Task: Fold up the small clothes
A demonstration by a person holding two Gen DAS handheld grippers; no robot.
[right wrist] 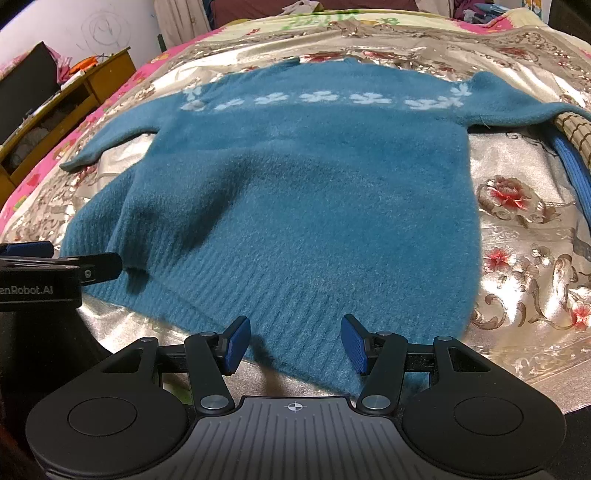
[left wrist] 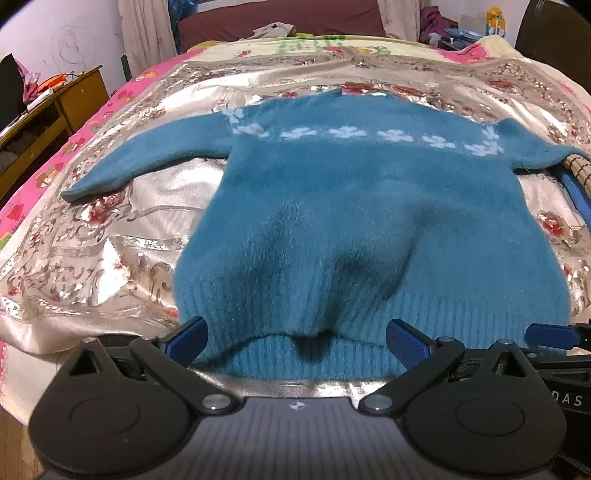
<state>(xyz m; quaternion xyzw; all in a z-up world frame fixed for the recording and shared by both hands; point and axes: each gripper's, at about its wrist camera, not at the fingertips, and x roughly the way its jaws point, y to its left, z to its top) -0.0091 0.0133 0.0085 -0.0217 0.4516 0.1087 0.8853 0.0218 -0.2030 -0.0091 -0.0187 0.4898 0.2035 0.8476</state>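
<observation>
A small teal fuzzy sweater [left wrist: 332, 206] with a row of white flowers across the chest lies flat on the bed, both sleeves spread out; it also shows in the right wrist view [right wrist: 303, 192]. My left gripper [left wrist: 295, 341] is open at the ribbed hem, its blue pads either side of the hem's left part. My right gripper [right wrist: 295, 343] is open at the hem's right part. The left gripper's fingers [right wrist: 44, 258] show at the left edge of the right wrist view, and a right gripper pad [left wrist: 550, 334] shows in the left wrist view.
The sweater lies on a shiny silver floral cloth [right wrist: 524, 229] over a pink bedspread [left wrist: 44, 173]. A blue-edged bamboo mat [right wrist: 576, 147] lies under the right sleeve. A wooden desk [left wrist: 48, 107] stands left of the bed. Clothes lie at the far end [left wrist: 273, 29].
</observation>
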